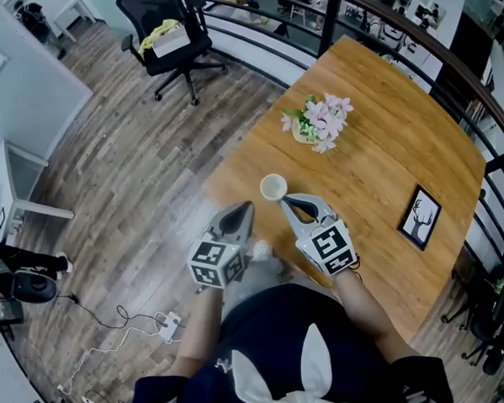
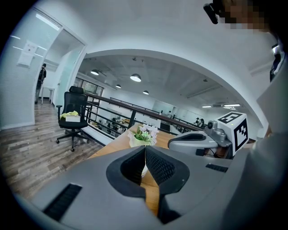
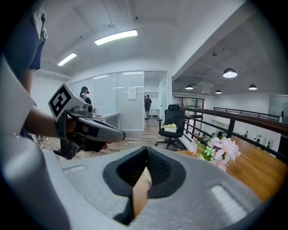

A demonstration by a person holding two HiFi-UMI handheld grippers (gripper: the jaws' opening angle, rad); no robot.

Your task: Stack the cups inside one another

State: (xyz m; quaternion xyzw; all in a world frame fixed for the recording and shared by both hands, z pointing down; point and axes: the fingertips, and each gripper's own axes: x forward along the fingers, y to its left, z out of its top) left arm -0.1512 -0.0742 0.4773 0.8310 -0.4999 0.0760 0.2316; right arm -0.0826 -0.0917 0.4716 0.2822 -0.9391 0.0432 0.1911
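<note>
I am holding both grippers low over the near left corner of the wooden table [image 1: 380,161]. The jaws of my right gripper [image 1: 284,198] are pressing fully together, pad against pad, and they are gripping nothing. The white cup [image 1: 273,187] is standing upright on the table with its mouth up, just beyond the tips of this gripper. In the right gripper view I am seeing only a piece of its rim, through the small gap under the closed pads. I cannot tell whether the tips are touching the cup. I also cannot tell whether it is one cup or several cups sitting one inside another.

My left gripper [image 1: 248,205] is hanging just to the left of the right one, a little nearer to me, and it is pointing toward the same cup. Its jaws are also lying fully together, with nothing between them.

Farther on the table, a small bunch of pink flowers [image 1: 318,120] is standing well apart from the cup. A black picture frame [image 1: 420,217] is lying flat near the right edge. A black office chair [image 1: 172,32] is standing on the wooden floor at the far left.
</note>
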